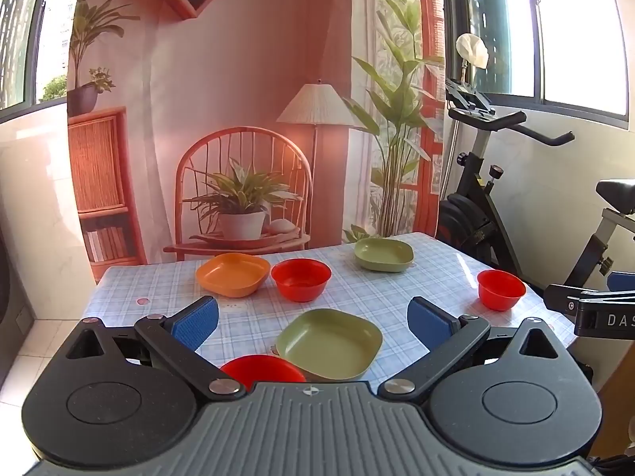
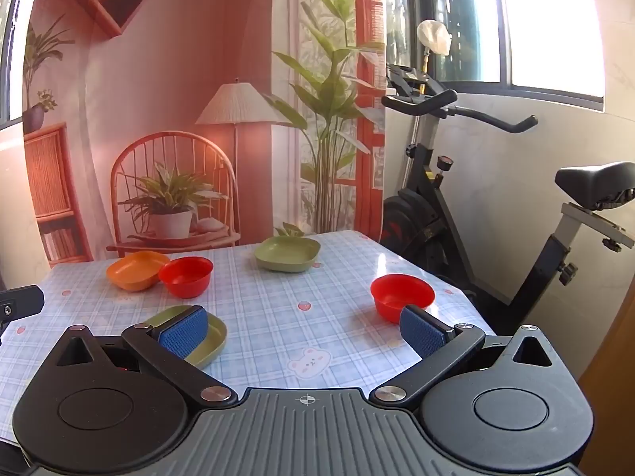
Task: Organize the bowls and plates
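On the checked table [image 1: 377, 293] lie an orange plate [image 1: 233, 273], a red bowl [image 1: 301, 279] beside it, a far green plate [image 1: 384, 254], a red bowl [image 1: 501, 288] at the right, a near green plate [image 1: 329, 343] and a near red bowl [image 1: 262, 369] partly hidden by my left gripper [image 1: 313, 323]. That gripper is open and empty above the near plate. My right gripper [image 2: 303, 331] is open and empty above the table [image 2: 278, 317]. Its right pad is near the right red bowl [image 2: 401, 295]; its left pad covers part of the near green plate [image 2: 210, 337]. The orange plate [image 2: 135, 269], middle red bowl [image 2: 185, 275] and far green plate [image 2: 286, 254] lie beyond.
An exercise bike [image 2: 456, 198] stands right of the table, close to its edge. A printed backdrop [image 1: 238, 119] hangs behind the table. The right gripper's body [image 1: 595, 309] shows at the right edge of the left wrist view.
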Demonstrator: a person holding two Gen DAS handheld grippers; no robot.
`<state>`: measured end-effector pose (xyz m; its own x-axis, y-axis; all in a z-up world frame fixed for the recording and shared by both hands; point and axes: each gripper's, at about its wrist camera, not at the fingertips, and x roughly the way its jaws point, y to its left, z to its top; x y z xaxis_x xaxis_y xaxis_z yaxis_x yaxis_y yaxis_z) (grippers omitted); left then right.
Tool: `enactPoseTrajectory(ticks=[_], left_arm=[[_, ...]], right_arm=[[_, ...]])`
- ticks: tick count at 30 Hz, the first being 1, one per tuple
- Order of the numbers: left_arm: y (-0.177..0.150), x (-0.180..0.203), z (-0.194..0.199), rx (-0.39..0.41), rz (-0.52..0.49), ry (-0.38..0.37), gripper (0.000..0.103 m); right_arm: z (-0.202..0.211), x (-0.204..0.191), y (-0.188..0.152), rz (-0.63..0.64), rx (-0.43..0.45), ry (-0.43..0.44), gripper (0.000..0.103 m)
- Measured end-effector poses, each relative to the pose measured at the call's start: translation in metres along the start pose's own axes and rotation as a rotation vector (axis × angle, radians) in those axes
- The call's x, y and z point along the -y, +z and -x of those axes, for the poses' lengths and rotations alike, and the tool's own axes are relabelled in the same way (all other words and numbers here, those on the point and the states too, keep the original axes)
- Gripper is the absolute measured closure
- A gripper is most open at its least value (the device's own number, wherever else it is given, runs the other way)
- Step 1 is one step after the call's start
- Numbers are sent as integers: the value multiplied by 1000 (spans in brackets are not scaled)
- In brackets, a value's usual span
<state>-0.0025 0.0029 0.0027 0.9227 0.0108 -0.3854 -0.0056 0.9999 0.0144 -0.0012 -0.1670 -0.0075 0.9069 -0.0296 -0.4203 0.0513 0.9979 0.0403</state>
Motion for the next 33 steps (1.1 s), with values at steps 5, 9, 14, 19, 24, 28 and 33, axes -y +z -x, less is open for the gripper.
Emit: enactPoseTrajectory(ticks=[5,9,14,19,24,28,33], left_arm=[[0,3,-2,-2,-2,5,1],[-1,2,-2,-1,-4,5,1],[-2,1,-1,-2,-1,6,1],[-3,1,-2,-4,-2,8,1],[-3,1,-2,-4,-2,8,1],[-3,1,-2,-4,-3,8,1],[-3,2,-2,-3,-3,12,1]], right_arm=[[0,0,0,0,0,0,0],[0,0,0,0,0,0,0],[0,0,0,-1,-1,0,0],[-1,0,-1,-2,-1,1,0],[-1,-1,-1,-2,-2,1,0],[-1,0,-1,-2,-2,1,0],[0,0,-1,-3,-2,1,0]])
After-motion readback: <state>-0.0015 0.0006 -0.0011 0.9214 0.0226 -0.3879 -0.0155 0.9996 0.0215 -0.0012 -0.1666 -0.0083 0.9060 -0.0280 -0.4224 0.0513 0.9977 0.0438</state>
